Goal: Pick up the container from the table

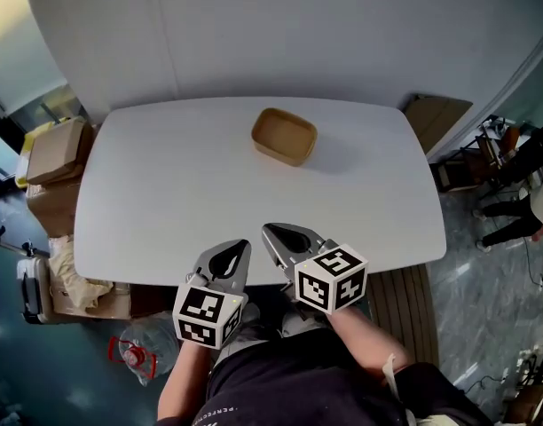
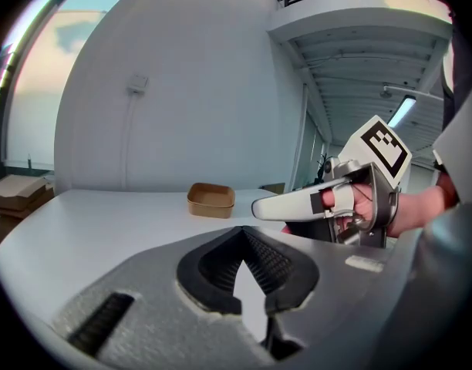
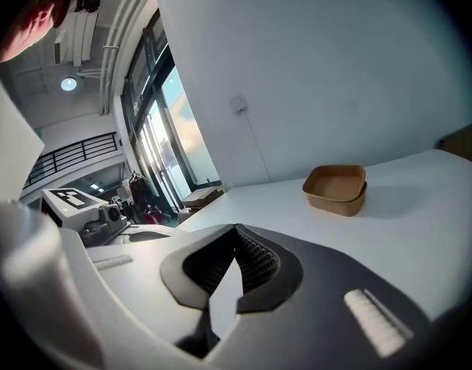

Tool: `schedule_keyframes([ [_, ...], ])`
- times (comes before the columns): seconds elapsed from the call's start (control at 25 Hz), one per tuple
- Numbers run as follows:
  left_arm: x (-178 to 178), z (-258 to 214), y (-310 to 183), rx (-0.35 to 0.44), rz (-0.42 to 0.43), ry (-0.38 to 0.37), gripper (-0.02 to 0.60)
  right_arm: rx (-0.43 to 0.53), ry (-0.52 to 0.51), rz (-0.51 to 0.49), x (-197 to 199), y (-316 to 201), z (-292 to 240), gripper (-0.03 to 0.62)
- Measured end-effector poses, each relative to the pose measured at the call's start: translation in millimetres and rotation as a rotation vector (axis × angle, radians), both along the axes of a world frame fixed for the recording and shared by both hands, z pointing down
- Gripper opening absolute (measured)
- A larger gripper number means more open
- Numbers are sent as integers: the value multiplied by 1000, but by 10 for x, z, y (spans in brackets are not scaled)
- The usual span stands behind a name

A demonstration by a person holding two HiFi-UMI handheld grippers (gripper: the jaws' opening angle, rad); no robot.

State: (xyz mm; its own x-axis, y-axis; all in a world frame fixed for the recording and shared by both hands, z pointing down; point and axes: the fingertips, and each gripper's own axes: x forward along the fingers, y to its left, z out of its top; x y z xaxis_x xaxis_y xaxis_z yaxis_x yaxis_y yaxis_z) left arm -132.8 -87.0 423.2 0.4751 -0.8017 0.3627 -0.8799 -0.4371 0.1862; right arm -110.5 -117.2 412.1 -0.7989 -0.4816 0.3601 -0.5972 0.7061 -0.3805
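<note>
**Item 1, nearest: the two hand-held grippers.** The left gripper [image 1: 243,247] and right gripper [image 1: 268,232] sit side by side over the near edge of the table [image 1: 156,207], at the six o'clock side. Both are angled slightly downward toward the middle of the table. In each gripper's own view the ribbed pads meet at the tip and nothing lies between them, so both are closed and empty.

**Item 2, at the feet, about eight o'clock.** A clear water bottle [image 1: 140,351] with a red handle lies on the floor below the table's edge.

**Item 3, the task's thing.** A shallow brown paper container [image 1: 284,136], open-topped and apparently empty, stands upright on the far half of the table. It is at twelve o'clock, leaning toward one, and well apart from both grippers.

**Step in hand (judged).** This is the approach; no grasp has begun.

**Next move calls for (judged).**
- One gripper must open before it arrives.
- It must cross the bare tabletop and take the near rim or wall between its pads.
- The thin wall will likely flex, so a gentle squeeze is called for.

**Obstructions.** Nothing stands on the table between the grippers and the container.

**Item 4, surroundings.**
- Cardboard boxes [image 1: 54,149] are stacked on the floor at ten o'clock.
- A brown board [image 1: 436,118] leans by the wall at two o'clock.
- A person [image 1: 520,207] stands off at three o'clock, well away from the reach.
</note>
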Motion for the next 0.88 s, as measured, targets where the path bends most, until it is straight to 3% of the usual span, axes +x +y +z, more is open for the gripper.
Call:
schedule_keyframes([
  [0.36, -101, 98, -311, -25, 14, 45, -6, -4, 45, 29, -55, -331, 59, -3],
  [0.56, -186, 87, -562, -31, -21, 38, -6, -22, 11, 19, -82, -632, 49, -3],
  [0.88, 28, 82, -1184, -42, 26, 31, -6, 25, 92, 50, 106, -1240, 69, -3],
])
